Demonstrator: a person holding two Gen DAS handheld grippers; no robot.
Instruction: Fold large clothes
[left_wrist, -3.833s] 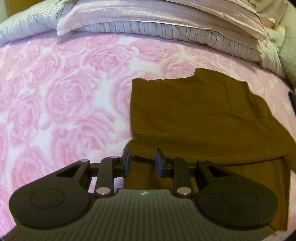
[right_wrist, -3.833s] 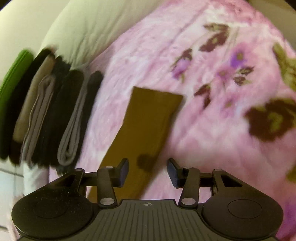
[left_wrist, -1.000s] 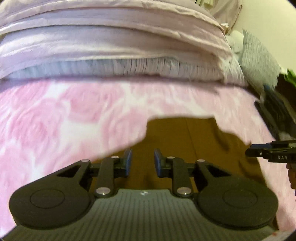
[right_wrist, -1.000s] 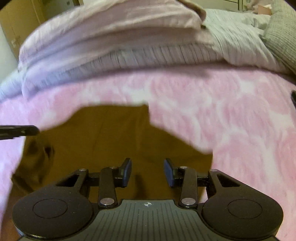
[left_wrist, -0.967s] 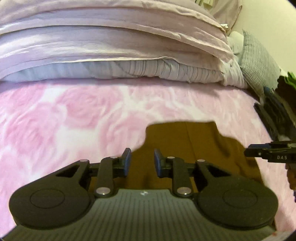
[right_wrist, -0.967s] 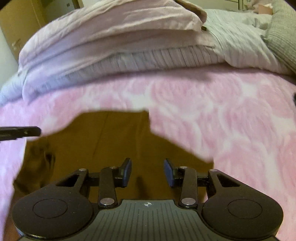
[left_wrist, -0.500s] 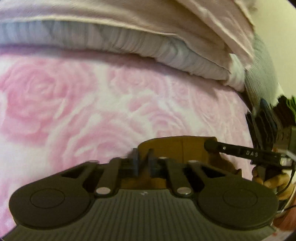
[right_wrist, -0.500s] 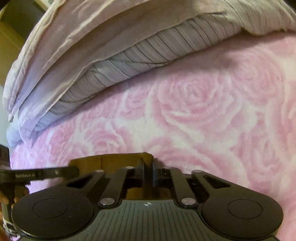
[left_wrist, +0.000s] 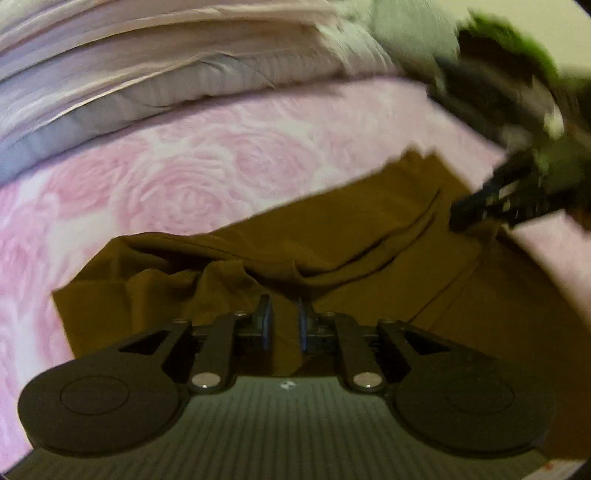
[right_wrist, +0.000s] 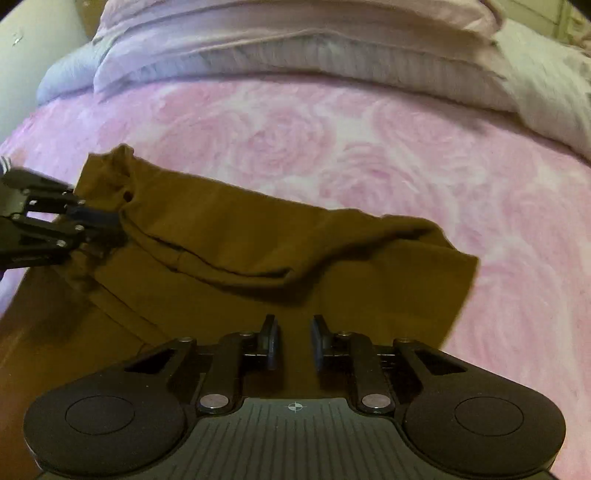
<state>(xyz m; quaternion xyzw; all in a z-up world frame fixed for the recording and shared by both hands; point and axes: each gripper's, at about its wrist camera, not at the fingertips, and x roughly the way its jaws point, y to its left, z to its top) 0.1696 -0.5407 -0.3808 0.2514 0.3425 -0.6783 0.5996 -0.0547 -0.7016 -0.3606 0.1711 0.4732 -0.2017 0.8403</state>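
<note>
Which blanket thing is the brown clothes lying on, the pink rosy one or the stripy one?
The pink rose blanket. The brown garment lies right on it, while the striped bedding is piled farther back, not touching the garment.

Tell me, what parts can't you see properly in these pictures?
- Brown garment: near part hidden behind the left gripper in the left wrist view.
- Dark and green things, left wrist view: too blurred to name.
- Right gripper: cloth sits between its opening jaws; contact unclear.

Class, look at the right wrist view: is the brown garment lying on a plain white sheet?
No: the brown fabric garment lies on a pink blanket with a rose pattern.
</note>
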